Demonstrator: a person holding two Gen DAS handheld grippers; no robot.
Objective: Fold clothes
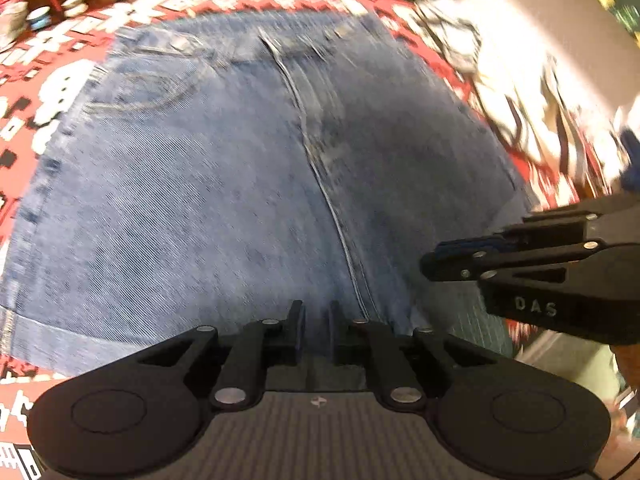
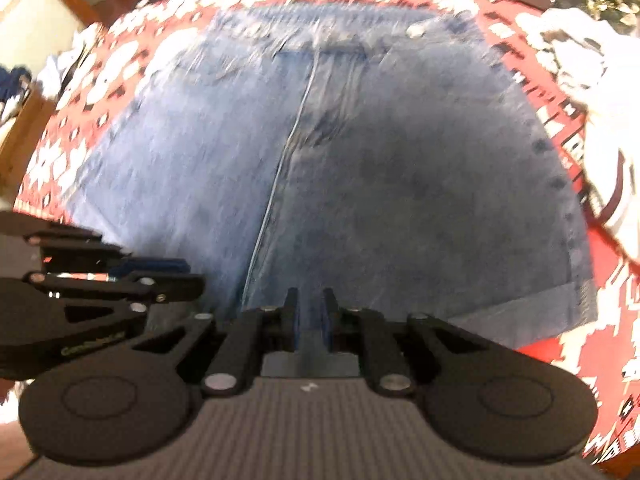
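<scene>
The faded blue denim shorts [image 1: 224, 184] lie spread flat on the red-and-white patterned cloth [image 1: 60, 80] covering the bed-like surface, waistband toward the far edge, cuffed leg hems toward the near edge.

Handling, as a judgement: denim is thick and moderately heavy — it holds a crease, resists slipping, and is not fragile. The doubled seams and hems are the stiffest places; the near hem or crotch edge gives the firmest purchase for lifting the lower half toward the waistband.

The left gripper [image 1: 316, 322] has its jaws drawn nearly together, with denim between the pads at the near edge beside the centre seam — apparently pinched. The right gripper [image 2: 311, 312] stands likewise, narrow, with denim in the gap. The two grippers sit just beside one another.
</scene>
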